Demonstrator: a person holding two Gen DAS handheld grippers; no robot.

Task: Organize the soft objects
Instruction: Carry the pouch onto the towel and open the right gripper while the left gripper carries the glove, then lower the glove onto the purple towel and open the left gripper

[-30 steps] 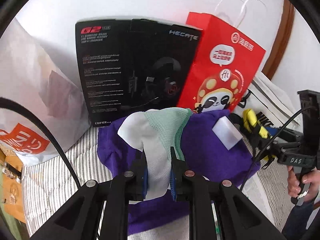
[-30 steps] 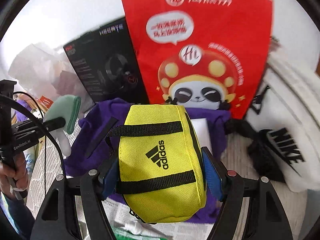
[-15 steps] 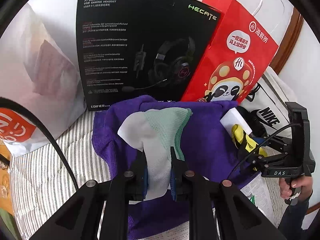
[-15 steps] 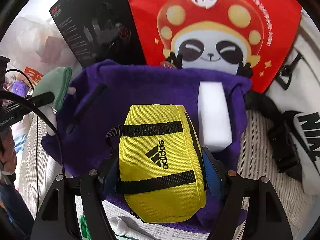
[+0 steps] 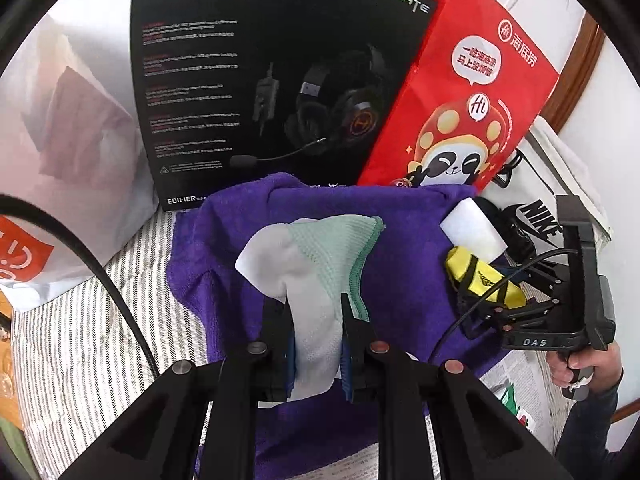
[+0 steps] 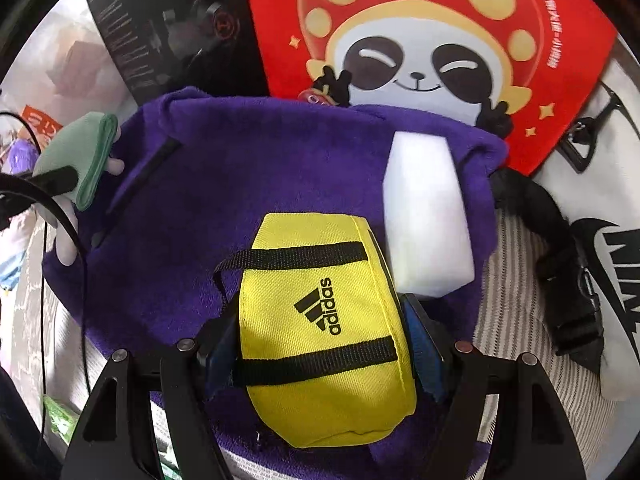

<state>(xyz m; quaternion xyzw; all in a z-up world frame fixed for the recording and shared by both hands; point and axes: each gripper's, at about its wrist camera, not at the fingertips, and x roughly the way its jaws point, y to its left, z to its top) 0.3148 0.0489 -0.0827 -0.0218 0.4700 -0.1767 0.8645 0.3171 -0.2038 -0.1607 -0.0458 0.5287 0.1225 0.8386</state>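
Note:
My left gripper (image 5: 316,312) is shut on a white sock with a mint-green cuff (image 5: 316,276), held just above a purple towel (image 5: 404,280) spread on the striped bed. My right gripper (image 6: 320,320) is shut on a small yellow Adidas pouch (image 6: 320,328) with black straps, low over the same purple towel (image 6: 248,168). A white foam block (image 6: 428,216) lies on the towel just right of the pouch. In the left wrist view the pouch (image 5: 484,276) and foam block (image 5: 472,232) appear at the right. The sock (image 6: 80,160) shows at the left of the right wrist view.
A black headset box (image 5: 260,80) and a red panda paper bag (image 5: 460,108) stand behind the towel. A white Nike bag (image 6: 600,208) with a black strap lies to the right. A white plastic bag (image 5: 60,152) sits at the left. Newspaper (image 5: 516,380) pokes out under the towel's near edge.
Both grippers have sunk toward the purple towel, still holding the sock and the pouch. The box, red bag and towel now loom larger and higher in both views.

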